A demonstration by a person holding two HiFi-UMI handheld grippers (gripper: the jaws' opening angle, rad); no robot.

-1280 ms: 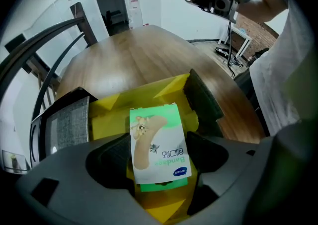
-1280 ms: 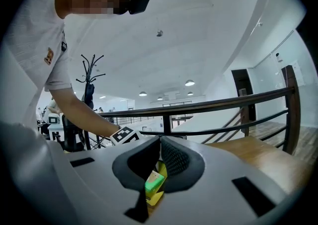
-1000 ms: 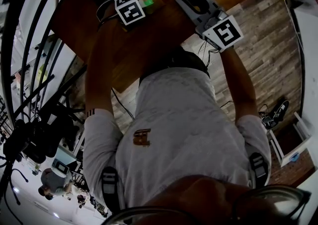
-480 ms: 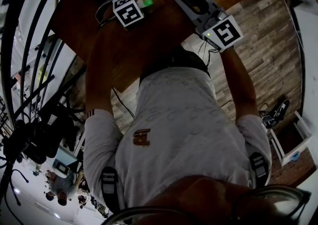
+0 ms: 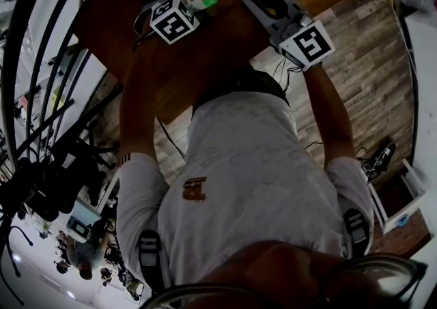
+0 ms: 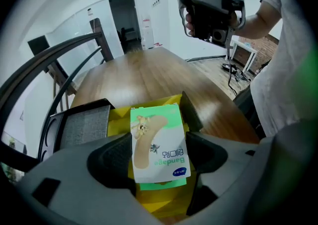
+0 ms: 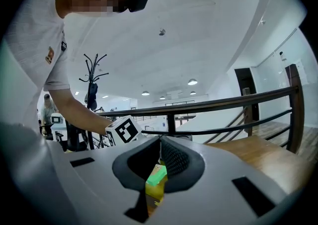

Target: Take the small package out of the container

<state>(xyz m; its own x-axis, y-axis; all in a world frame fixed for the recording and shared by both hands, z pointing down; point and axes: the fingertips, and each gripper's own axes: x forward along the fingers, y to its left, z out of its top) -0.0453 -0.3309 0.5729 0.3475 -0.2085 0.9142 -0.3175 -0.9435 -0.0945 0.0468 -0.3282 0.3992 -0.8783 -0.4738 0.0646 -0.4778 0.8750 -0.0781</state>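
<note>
Currently the left hand-held gripper [image 6: 160, 155] pinches the small package [image 6: 158, 142], a green-and-white bandage box, by its two sides. Compared with the head view half a second ago, more of the package now shows above the yellow container [image 6: 119, 119]. I judge the lift under way but not complete, as yellow still surrounds the package's lower end. The container sits toward the left edge of the counter [image 6: 149, 75]. The right hand-held gripper [image 7: 160, 142] is raised clear, jaws pressed together on nothing.
</note>
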